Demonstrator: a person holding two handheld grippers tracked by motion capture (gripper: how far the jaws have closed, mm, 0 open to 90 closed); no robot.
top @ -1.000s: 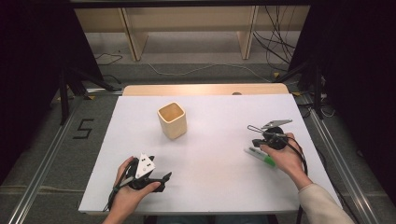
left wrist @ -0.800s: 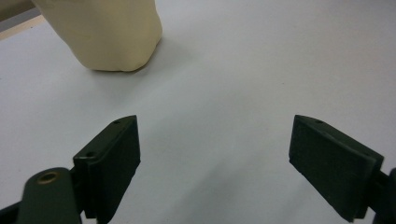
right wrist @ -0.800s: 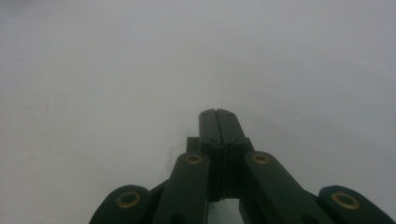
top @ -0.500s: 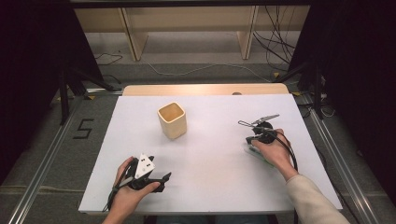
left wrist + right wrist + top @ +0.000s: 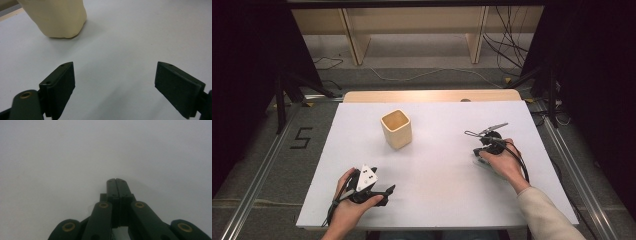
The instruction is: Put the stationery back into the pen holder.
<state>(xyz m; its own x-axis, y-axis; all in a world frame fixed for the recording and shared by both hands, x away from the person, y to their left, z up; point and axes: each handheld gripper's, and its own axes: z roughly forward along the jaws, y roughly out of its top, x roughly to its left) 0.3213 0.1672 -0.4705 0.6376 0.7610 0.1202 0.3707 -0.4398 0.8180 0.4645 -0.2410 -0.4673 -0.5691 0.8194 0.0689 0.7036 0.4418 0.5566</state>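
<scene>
Table: a white board (image 5: 437, 175) over a wooden top whose far edge shows beyond it; floor, cables and shelf legs lie behind.
Cup: a cream square cup (image 5: 396, 129) stands upright on the board, left of middle and toward the far side. In the left gripper view its lower part (image 5: 56, 18) sits at the upper left, cut off by the frame's top, so the rim is out of sight there.
Left gripper: the left gripper (image 5: 384, 192) lies low on the near left of the board, held in the left hand (image 5: 349, 207), well apart from the cup. Its own view shows the jaws spread wide with bare board between them, nothing gripped.
Right gripper: the right gripper (image 5: 474, 150) is on the right side of the board in the right hand (image 5: 502, 162). Its own view shows the two jaws pressed flat together, with no visible thing between them.
Hard to make out: something pale under the right hand at the board cannot be told. A thin grey piece (image 5: 487, 131) juts from the gripper's top.
Cut off: the forearms run out of the bottom edge.
</scene>
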